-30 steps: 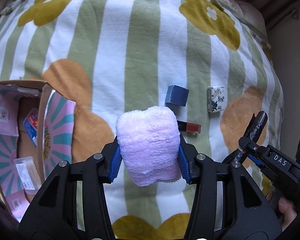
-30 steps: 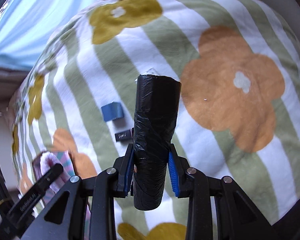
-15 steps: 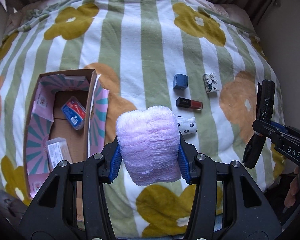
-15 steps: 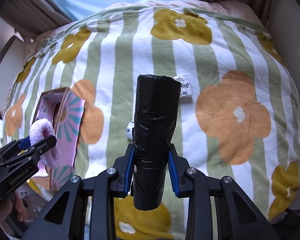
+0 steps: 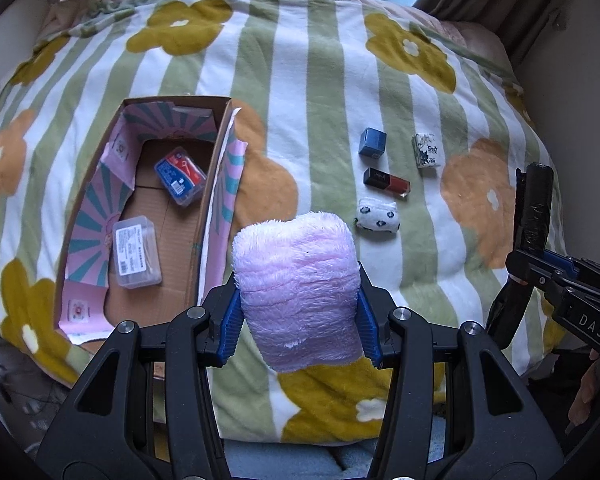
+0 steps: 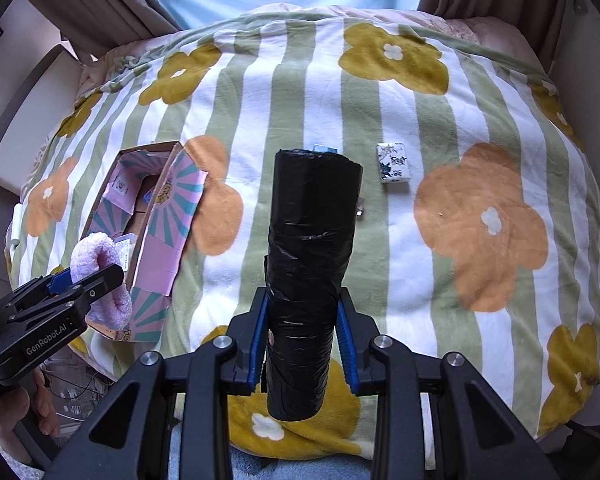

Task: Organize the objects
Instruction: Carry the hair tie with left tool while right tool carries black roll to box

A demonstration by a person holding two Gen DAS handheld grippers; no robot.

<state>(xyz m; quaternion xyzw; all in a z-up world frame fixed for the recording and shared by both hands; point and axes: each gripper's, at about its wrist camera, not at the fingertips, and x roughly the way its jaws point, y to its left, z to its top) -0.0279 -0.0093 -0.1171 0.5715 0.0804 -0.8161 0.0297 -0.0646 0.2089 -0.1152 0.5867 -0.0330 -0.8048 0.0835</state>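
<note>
I see the bed first, covered by a striped blanket with mustard and orange flowers. At about nine o'clock in the left wrist view lies an open cardboard box with a pink and teal lining; on its floor sit a blue-and-red packet toward twelve o'clock and a clear plastic case toward six.

My left tongs are clamped on a fluffy pink roll — the blue pads press into both its sides, and it hangs above the blanket just right of the box wall. My right tongs are closed tight on a black plastic-wrapped roll, which stands up along the fingers and is held over the blanket, well right of the box.

On the blanket at roughly two o'clock from the pink roll lies a cluster of small things: a white patterned sock bundle nearest, then a dark-and-red lipstick tube, a blue cube-shaped box, and a white printed box at three o'clock of the cube — all apart from one another.
</note>
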